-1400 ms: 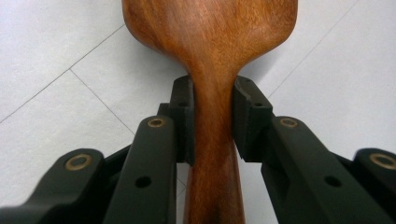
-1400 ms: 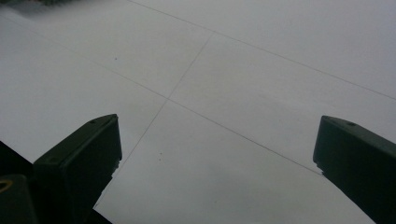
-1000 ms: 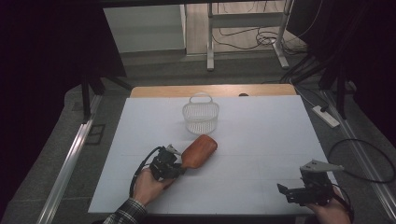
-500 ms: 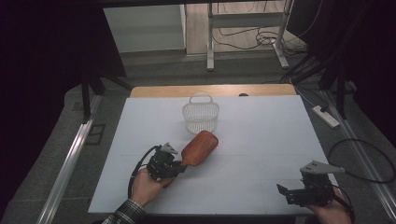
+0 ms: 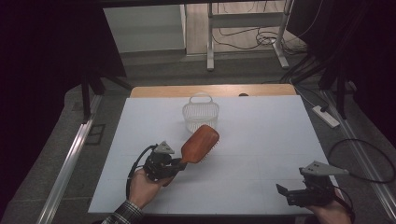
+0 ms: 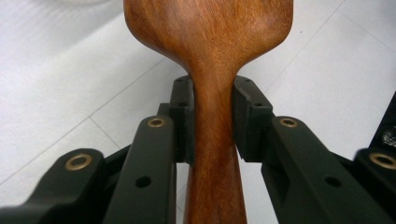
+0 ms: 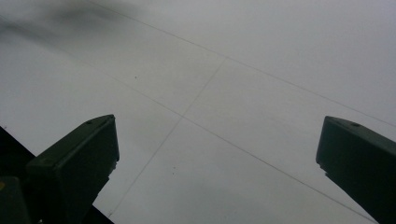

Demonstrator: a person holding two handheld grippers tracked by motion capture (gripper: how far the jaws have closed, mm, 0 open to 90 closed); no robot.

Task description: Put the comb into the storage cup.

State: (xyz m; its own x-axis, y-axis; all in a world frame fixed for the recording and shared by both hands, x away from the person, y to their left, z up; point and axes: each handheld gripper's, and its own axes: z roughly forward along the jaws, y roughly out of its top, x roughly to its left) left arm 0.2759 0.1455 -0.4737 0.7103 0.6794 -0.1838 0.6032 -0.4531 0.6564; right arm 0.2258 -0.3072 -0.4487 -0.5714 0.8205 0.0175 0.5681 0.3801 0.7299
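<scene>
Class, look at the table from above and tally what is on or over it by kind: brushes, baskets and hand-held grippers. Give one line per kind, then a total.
Wooden hairbrush: 1
White basket: 1
Grippers: 2, the left gripper shut on the brush handle, the right gripper open
Total: 4

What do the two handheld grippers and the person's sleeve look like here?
Both the left gripper and right gripper are black, each topped by a grey three-cornered plate. A black cable loops from the left one. Up close, the left gripper's linkage arms carry brass-coloured pivot pins. The left sleeve is plaid.
</scene>
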